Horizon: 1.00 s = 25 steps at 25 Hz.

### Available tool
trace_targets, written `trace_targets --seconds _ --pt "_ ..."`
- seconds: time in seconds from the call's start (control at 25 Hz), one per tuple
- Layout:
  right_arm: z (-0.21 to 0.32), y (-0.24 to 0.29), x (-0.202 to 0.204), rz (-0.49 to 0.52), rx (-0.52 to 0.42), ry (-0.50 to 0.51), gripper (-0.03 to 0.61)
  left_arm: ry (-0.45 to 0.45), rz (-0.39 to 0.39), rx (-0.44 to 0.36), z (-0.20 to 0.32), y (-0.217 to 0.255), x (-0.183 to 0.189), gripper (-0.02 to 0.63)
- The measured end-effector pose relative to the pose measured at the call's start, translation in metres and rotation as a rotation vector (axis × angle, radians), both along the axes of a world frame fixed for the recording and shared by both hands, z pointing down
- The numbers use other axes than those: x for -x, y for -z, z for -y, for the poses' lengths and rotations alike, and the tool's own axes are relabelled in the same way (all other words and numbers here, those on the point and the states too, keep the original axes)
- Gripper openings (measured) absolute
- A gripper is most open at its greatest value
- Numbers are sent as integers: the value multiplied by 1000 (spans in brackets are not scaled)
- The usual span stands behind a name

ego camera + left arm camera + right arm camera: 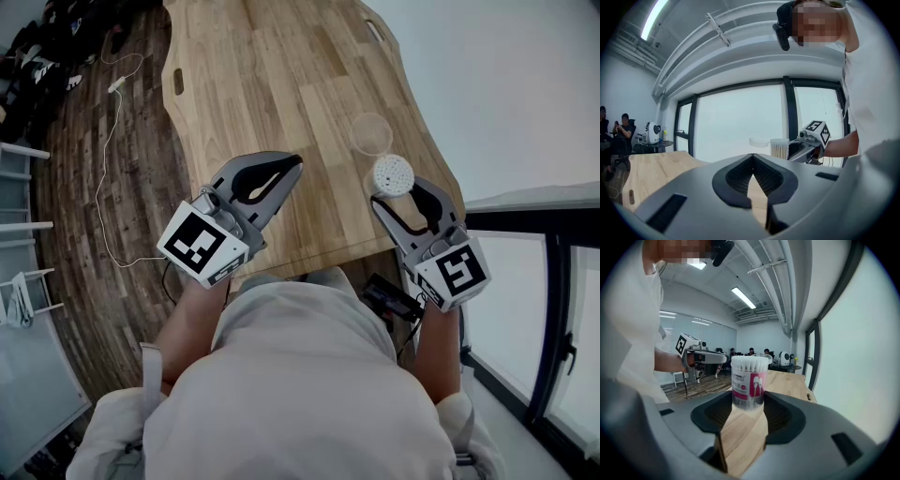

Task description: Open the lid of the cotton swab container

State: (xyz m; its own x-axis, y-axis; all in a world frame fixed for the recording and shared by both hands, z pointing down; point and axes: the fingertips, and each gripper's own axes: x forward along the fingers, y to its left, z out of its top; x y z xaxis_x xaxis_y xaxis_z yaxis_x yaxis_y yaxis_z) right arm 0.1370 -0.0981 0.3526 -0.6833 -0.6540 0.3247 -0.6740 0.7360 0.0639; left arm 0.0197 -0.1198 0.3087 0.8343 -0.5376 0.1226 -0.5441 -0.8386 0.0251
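- The left gripper (292, 167) hangs above the near part of the table (281, 75), pointing away from the person. Its jaws are closed, pad against pad, with nothing between them (its own view (753, 157) shows only bare wood past the tips).
- The right gripper (401, 192) is low at the table's near right edge. Its jaws stand wide and sit on either side of the container (392, 174). In the right gripper view (748, 401) the pads appear to press on the container's lower wall.
- The container (749, 380) stands upright on the wood, a clear tub with a pink and white label. It is packed with swabs, and their white tips show at the open top.
- The lid (371, 133) is off. It is a clear round disc that lies flat on the table just beyond the container and apart from it.
- From the left gripper view, container (779, 147) and lid (758, 141) show side by side in front of the windows.
- A thin cable (108, 169) trails over the dark floor to the left of the table.
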Motion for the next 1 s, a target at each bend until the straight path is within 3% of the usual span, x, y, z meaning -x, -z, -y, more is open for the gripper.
trace_targets --seconds 1.0 --pt "46 -9 -39 47 -4 -94 225 89 -23 43 16 -17 7 14"
